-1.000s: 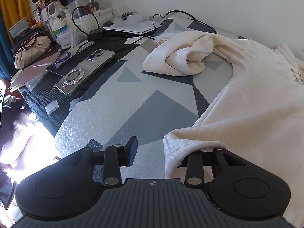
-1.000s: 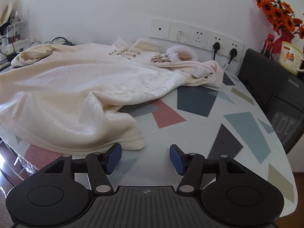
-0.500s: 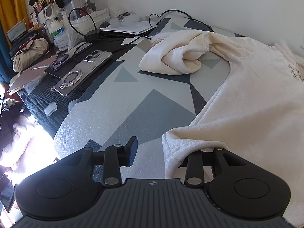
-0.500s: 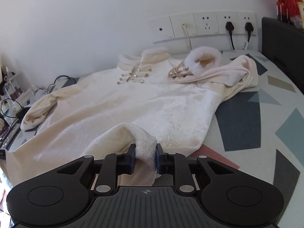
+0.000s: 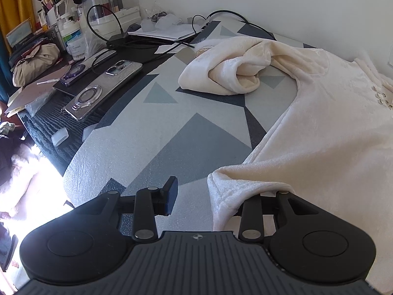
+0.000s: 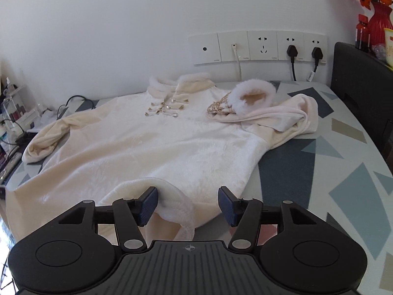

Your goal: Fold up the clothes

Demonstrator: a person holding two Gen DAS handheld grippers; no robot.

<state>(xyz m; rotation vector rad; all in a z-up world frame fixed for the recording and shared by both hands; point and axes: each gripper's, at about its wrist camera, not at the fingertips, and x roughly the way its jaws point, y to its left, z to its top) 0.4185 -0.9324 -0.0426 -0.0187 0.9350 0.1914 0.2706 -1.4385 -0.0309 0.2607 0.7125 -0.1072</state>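
My left tool (image 5: 222, 194) sits spread at the cream garment's (image 5: 319, 142) hem corner, which drapes over its right finger; bare patterned table (image 5: 157, 147) lies ahead and left, phones (image 5: 103, 91) beyond. My right tool (image 6: 188, 202) is spread wide, a folded hem bump between its pads (image 6: 147, 205). The garment lies flat ahead, fur cuff (image 6: 253, 95) far right.

No legible text is found. Printing on the white tub (image 5: 73, 39) and the wall sockets (image 6: 258, 47) is too small to be read.
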